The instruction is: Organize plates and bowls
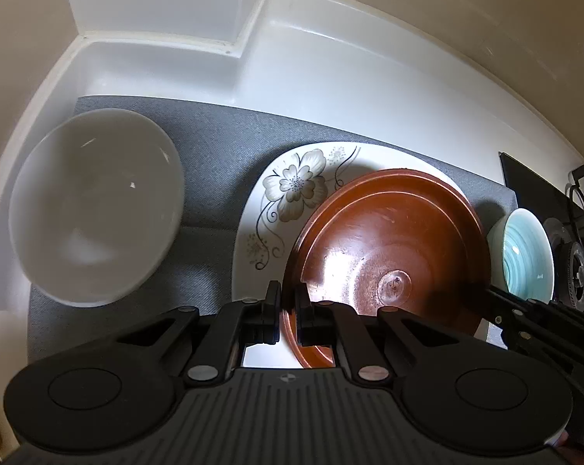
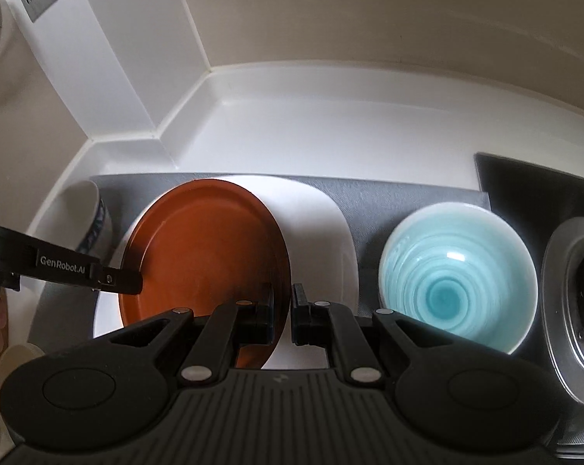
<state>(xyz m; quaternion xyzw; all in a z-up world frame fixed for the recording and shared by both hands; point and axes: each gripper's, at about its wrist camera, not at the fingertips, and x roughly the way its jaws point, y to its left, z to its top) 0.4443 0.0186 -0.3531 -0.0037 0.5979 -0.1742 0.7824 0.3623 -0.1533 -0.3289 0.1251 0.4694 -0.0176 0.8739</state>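
Observation:
A brown plate sits over a white flowered plate on a grey mat. My left gripper is shut on the brown plate's near rim. My right gripper is shut on the brown plate at its right rim, over the white plate. The left gripper's fingers show at the plate's left rim in the right wrist view. A white bowl stands left on the mat. A light blue bowl stands right of the plates; it also shows in the left wrist view.
A white counter with a raised back edge runs behind the mat, with a white pillar at the back left. A black stove top with a burner lies right of the blue bowl. The white bowl's side shows at the left.

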